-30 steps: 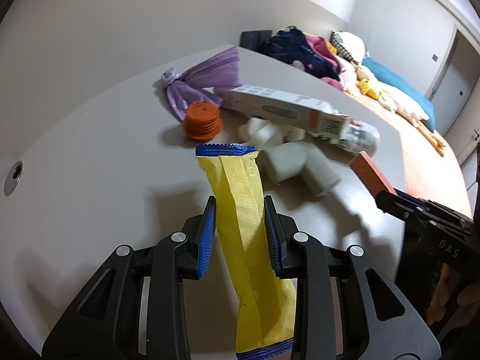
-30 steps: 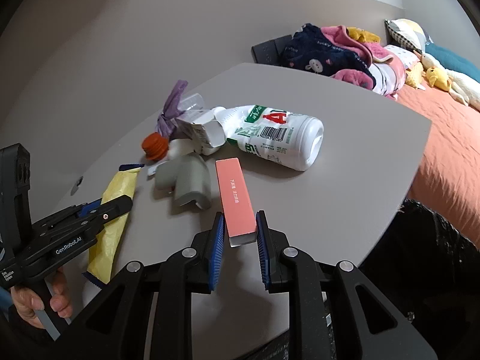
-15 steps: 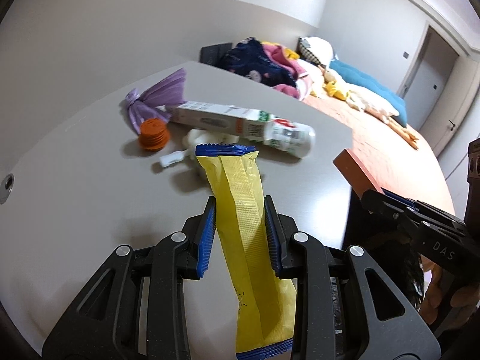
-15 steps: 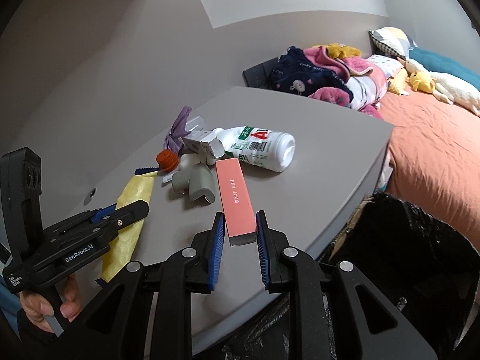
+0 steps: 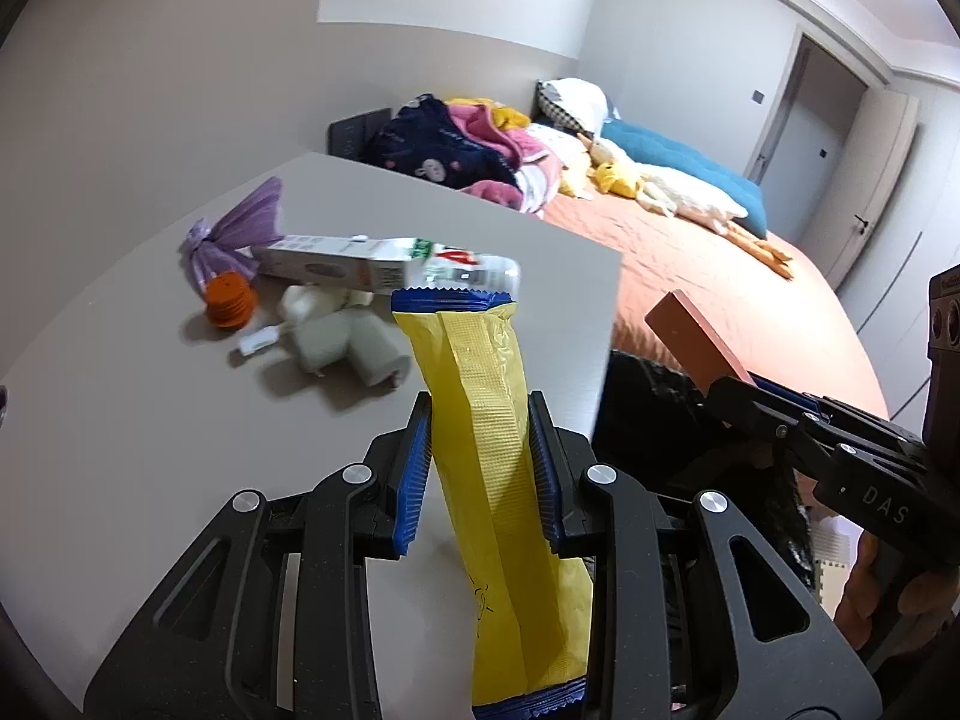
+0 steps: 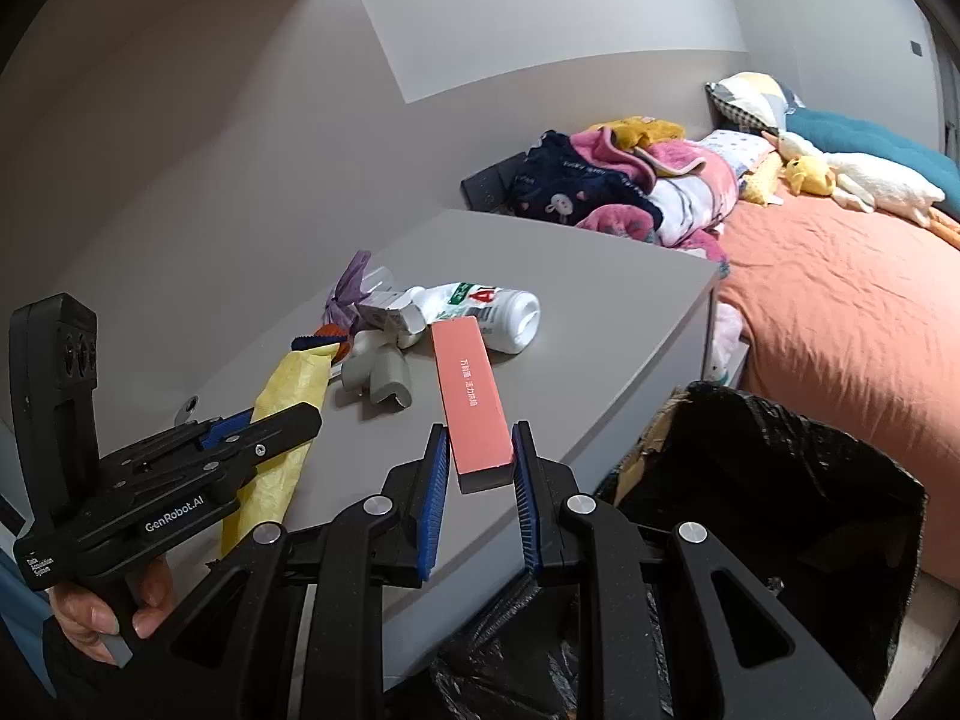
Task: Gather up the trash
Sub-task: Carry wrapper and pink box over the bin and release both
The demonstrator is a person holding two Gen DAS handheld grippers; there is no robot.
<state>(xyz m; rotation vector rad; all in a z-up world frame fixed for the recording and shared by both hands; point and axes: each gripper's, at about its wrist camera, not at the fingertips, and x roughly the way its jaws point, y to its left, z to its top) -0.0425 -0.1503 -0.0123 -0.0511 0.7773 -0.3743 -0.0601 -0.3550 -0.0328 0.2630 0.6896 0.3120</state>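
My left gripper (image 5: pixel 480 420) is shut on a yellow wrapper with blue ends (image 5: pixel 486 420), held above the grey table's (image 5: pixel 150 450) near edge; the wrapper also shows in the right wrist view (image 6: pixel 282 414). My right gripper (image 6: pixel 480 444) is shut on a flat pink box (image 6: pixel 471 390), also in the left wrist view (image 5: pixel 696 342), above the table's corner beside a black trash bag (image 6: pixel 780 510). On the table lie a white bottle (image 6: pixel 480 312), a long carton (image 5: pixel 336 258), an orange cap (image 5: pixel 228 300), a purple bag (image 5: pixel 240 228) and grey-white pieces (image 5: pixel 348 342).
The trash bag opens just right of the table, below the right gripper; it also shows in the left wrist view (image 5: pixel 660 420). A bed with an orange sheet (image 6: pixel 840 312), heaped clothes (image 6: pixel 618 186) and pillows stands behind. A wall runs along the table's left.
Both grippers have lifted and pulled back from the table toward its right edge, each still holding its item. The trash bag has come fully into the right wrist view.
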